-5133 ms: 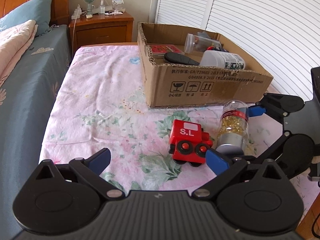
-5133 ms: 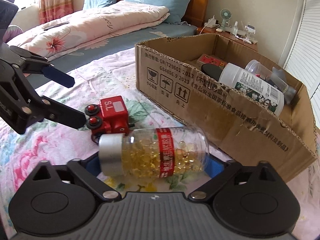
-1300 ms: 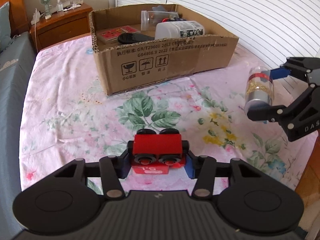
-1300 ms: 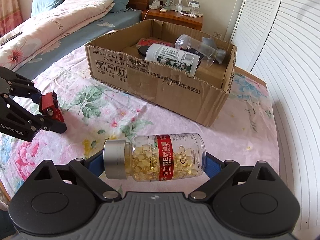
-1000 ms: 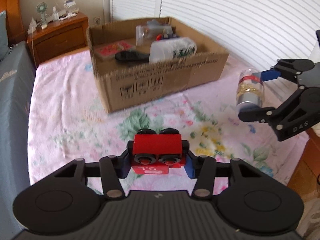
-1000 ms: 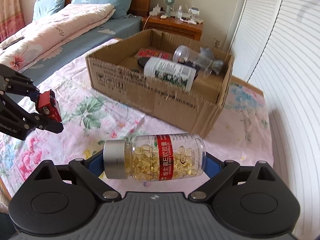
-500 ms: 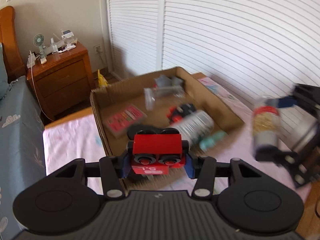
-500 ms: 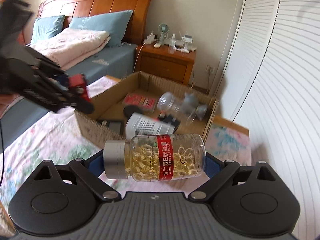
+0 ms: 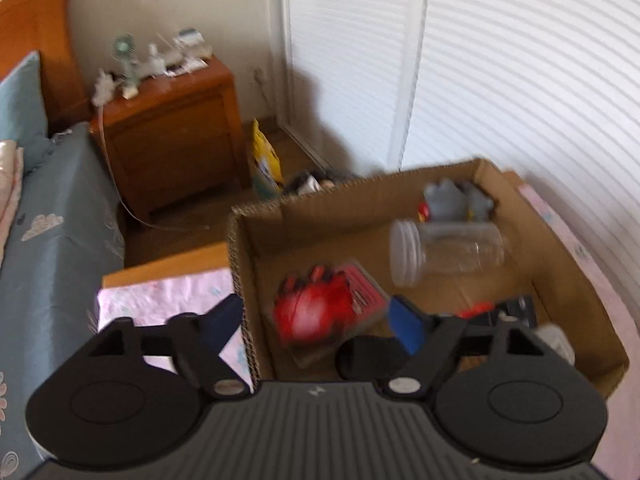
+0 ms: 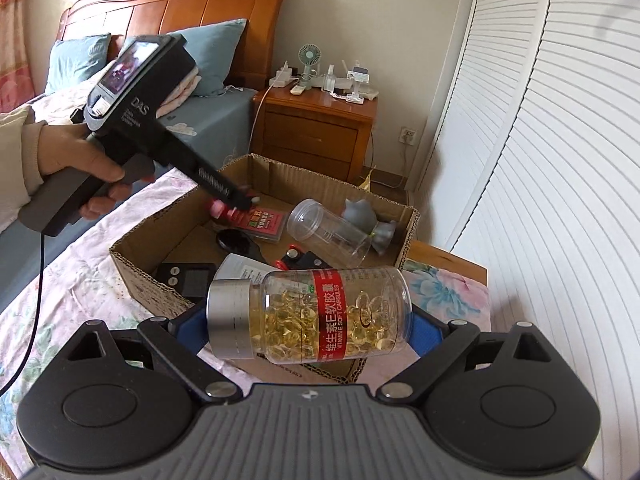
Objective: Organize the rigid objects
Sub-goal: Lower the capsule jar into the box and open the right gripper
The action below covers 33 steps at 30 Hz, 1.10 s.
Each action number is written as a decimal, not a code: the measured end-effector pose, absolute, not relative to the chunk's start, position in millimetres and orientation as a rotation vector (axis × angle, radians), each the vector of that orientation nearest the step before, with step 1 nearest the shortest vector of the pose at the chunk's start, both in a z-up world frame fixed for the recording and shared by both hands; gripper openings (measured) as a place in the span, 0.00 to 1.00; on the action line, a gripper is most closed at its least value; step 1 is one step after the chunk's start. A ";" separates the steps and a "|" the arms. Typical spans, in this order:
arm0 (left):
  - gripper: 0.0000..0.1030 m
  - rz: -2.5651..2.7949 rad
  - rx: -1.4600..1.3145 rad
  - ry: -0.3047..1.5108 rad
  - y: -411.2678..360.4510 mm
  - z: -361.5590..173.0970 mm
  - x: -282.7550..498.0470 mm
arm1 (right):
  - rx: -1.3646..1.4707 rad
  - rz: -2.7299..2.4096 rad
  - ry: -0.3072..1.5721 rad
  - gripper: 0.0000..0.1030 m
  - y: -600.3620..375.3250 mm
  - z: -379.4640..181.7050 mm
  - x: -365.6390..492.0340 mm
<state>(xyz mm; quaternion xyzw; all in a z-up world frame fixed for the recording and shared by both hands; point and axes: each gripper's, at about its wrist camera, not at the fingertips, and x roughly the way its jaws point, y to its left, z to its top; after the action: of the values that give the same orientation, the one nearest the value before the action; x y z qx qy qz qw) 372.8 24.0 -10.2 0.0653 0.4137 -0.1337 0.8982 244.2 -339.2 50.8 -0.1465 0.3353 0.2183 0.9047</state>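
My left gripper (image 9: 314, 322) hangs over the left end of the open cardboard box (image 9: 256, 216), and its jaws are opening. The red toy train (image 9: 316, 312) shows as a blur below and between the blue pads, clear of both, above a red card pack in the box. The right wrist view shows that same gripper (image 10: 244, 200) held by a hand, with the red toy train (image 10: 229, 212) just under its tips. My right gripper (image 10: 308, 330) is shut on the capsule bottle (image 10: 312, 316), which lies sideways with its silver cap to the left, above the near edge of the cardboard box (image 10: 132, 256).
Inside the box lie a clear empty jar (image 9: 448, 252), a grey figure (image 9: 452, 196), a black remote (image 10: 236, 242), a small black device (image 10: 188, 276) and a white bottle. A wooden nightstand (image 10: 316, 128) stands behind the box, a bed to the left, and louvred doors (image 10: 540, 160) on the right.
My left gripper has travelled over the box and its jaws have spread, letting go of the red toy train. My right gripper has come up closer to the box, still holding the bottle.
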 end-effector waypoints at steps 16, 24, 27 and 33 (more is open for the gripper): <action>0.95 -0.246 0.162 0.720 60.4 21.4 252.4 | -0.284 0.460 0.716 0.95 -297.5 54.8 293.0; 0.99 -0.231 0.160 0.644 60.8 17.0 189.1 | -0.269 0.476 0.761 0.95 -253.3 47.9 325.5; 0.99 -0.233 0.154 0.651 59.4 12.5 179.9 | -0.261 0.474 0.776 0.95 -237.0 42.2 339.8; 0.99 -0.226 0.133 0.661 59.8 5.4 170.2 | -0.217 0.424 0.825 0.96 -221.0 22.4 373.1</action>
<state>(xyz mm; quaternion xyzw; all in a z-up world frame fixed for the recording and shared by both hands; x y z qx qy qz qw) 170.2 59.8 5.4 0.0649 0.3234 -0.1104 0.9376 373.1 -221.0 22.4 -0.1045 0.3969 0.2043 0.8887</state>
